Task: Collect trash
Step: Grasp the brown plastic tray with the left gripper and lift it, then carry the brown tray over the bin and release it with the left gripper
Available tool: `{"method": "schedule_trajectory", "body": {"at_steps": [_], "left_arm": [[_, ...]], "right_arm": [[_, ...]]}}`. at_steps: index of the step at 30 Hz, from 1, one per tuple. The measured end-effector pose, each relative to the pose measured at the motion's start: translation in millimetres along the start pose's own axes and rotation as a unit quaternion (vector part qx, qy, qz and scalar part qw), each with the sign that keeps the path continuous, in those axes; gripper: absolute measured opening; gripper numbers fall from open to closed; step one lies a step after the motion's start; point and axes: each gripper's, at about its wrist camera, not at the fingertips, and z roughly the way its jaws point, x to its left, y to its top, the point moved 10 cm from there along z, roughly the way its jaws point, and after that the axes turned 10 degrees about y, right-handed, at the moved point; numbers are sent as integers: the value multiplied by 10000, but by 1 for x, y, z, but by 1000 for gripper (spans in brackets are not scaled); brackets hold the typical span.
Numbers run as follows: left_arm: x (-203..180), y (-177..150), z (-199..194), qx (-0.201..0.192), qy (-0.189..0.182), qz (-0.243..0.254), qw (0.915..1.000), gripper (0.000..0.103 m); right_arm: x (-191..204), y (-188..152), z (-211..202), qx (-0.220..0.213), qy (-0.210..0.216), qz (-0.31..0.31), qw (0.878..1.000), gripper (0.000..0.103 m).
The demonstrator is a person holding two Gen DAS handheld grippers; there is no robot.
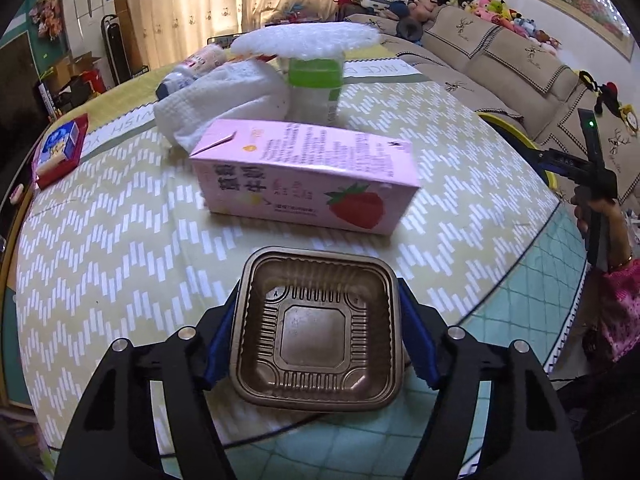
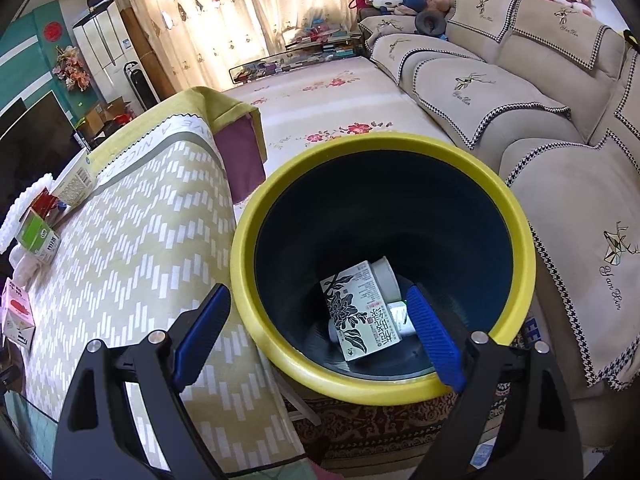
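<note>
bin (image 2: 384, 380): yellow rim, dark inside, holds flower-print carton (image 2: 362, 312) + white cup (image 2: 386, 276)
right gripper (image 2: 320, 332): fingers wide apart, empty, over bin
tabletop (image 2: 132, 240): left, w/ cartons

A glossy, ribbed brown plastic tray (image 1: 319, 330) sits on a matt woven tablecloth (image 1: 120, 248), behind it a smooth pink paper carton (image 1: 308, 176) and a nubbly white cloth (image 1: 224, 98). The bin (image 2: 516, 240) has a smooth yellow plastic rim.

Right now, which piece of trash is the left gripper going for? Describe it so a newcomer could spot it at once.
On the table with the chevron-patterned cloth, look at the near edge, in front of the pink strawberry milk carton. There sits a brown plastic tray, between the blue pads of the left gripper. It alone is square, empty and ribbed inside.
</note>
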Motion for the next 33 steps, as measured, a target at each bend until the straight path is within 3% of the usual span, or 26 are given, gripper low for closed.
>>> {"method": "schedule_trajectory", "body": {"at_steps": [8, 16, 23, 33], "left_arm": [[-47, 26, -27, -216, -205, 104, 9995, 70], [-137, 77, -29, -456, -998, 409, 9931, 70], [-230, 136, -12, -517, -1634, 718, 9826, 70], [-353, 202, 45, -317, -1899, 1156, 9745, 70]], "right_arm": [[-12, 2, -13, -125, -47, 111, 9998, 85], [-42, 1, -35, -339, -261, 332, 9985, 85], [-74, 3, -59, -577, -574, 510, 9954, 85], [-112, 2, -76, -701, -680, 802, 9920, 86]]}}
